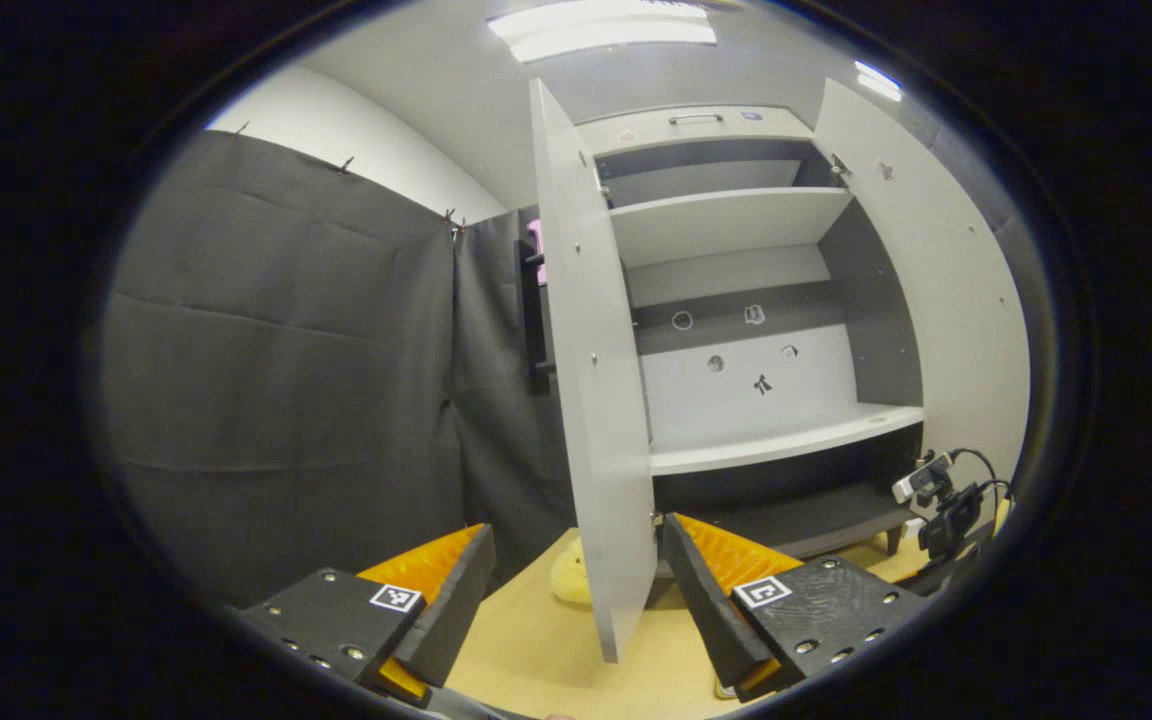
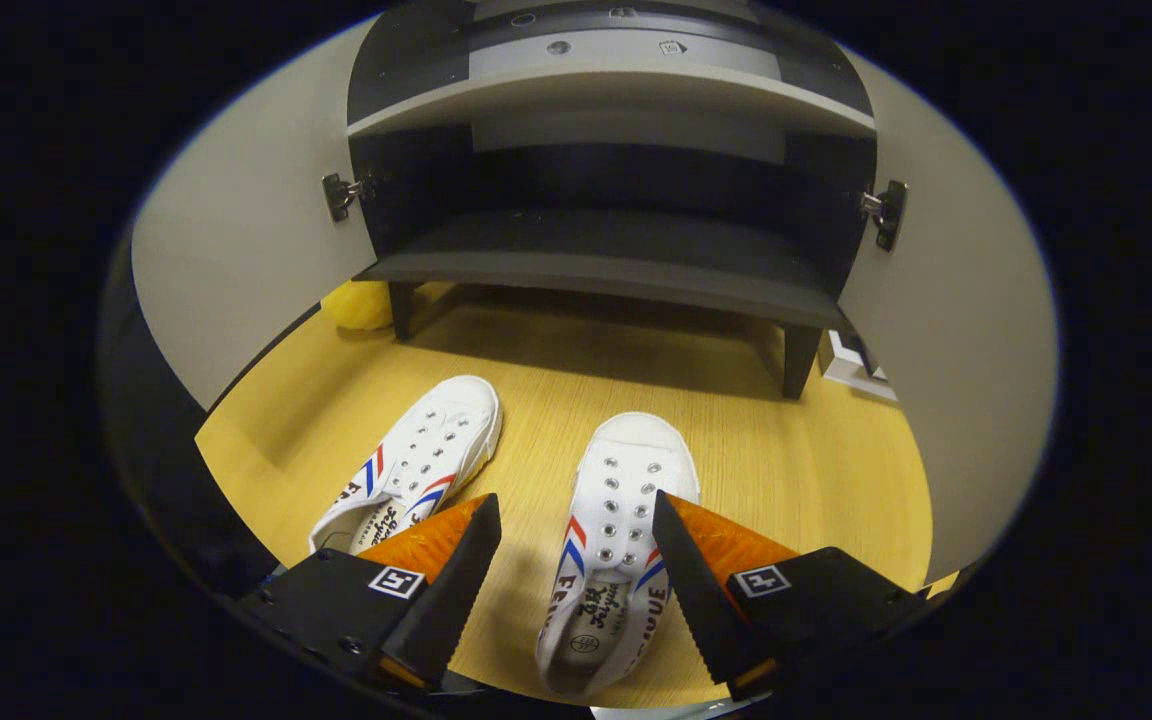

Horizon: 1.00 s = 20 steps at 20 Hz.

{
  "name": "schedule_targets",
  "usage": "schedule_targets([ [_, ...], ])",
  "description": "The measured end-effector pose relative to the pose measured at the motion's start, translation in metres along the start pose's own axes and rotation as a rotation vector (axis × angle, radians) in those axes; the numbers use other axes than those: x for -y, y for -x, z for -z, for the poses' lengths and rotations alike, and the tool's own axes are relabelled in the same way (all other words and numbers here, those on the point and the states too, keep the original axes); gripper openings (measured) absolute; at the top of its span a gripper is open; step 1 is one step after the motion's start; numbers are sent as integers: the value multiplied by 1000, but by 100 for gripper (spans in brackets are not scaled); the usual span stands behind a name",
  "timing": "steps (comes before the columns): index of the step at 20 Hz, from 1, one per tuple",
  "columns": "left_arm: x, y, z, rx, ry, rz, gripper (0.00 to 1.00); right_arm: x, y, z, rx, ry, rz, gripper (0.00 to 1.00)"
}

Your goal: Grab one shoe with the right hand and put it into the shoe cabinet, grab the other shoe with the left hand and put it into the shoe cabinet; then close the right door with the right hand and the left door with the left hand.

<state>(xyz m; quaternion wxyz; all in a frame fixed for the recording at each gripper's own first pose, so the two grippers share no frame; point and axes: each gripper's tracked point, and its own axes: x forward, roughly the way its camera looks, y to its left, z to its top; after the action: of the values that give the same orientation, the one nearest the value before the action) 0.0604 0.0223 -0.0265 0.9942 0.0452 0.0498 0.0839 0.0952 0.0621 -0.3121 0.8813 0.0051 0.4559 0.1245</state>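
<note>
Two white shoes on the wooden tabletop [image 2: 756, 470] in front of the open cabinet [image 2: 616, 250], seen in the right gripper view. Right shoe [image 2: 616, 530] lying with its long axis nearly straight toward the cabinet, toe [image 2: 636, 432] forward and heel opening nearest the camera, between the fingers of the right hand-held gripper [image 2: 576, 540]. Left shoe [image 2: 416, 460] just beside it, apart, toe angled up and to the right toward the cabinet, heel end hidden behind the near finger. Red and blue stripes on the sides of both, rows of eyelets along the tops.

Right hand-held gripper spread wide above the right shoe, fingers on either side of its rear half; contact with the shoe impossible to judge. Bottom shelf [image 2: 616, 262] of the cabinet dark, raised on short legs, with a pale shelf [image 2: 576, 90] above it. Both doors swung outward: left door [image 2: 246, 270] and right door [image 2: 946, 330], hinges visible on each. Something yellow [image 2: 361, 305] by the cabinet's front left leg.

In the left gripper view, left hand-held gripper [image 1: 576, 580] also spread wide, gripping nothing, held higher and facing the cabinet [image 1: 746, 300]. Left door [image 1: 591, 380] edge-on straight ahead between the fingers, right door [image 1: 936, 300] open beyond. Pale shelves [image 1: 726, 225] inside. Small camera on a stand [image 1: 941, 500] at lower right, dark cloth wall [image 1: 286, 370] at left.
</note>
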Motion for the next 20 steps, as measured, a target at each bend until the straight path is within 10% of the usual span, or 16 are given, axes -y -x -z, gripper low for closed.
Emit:
schedule_targets([
  [12, -27, 6, 6, -20, -9, -65, 97, -6, -34, 34, -176, 28, 32, 81],
  [15, -26, 10, 5, -21, 1, -64, 99, 3, -32, 32, -165, -5, 55, 41],
  [20, -16, 13, 3, -14, 1, -34, 99, 8, -30, 29, -141, -133, 13, 6],
])
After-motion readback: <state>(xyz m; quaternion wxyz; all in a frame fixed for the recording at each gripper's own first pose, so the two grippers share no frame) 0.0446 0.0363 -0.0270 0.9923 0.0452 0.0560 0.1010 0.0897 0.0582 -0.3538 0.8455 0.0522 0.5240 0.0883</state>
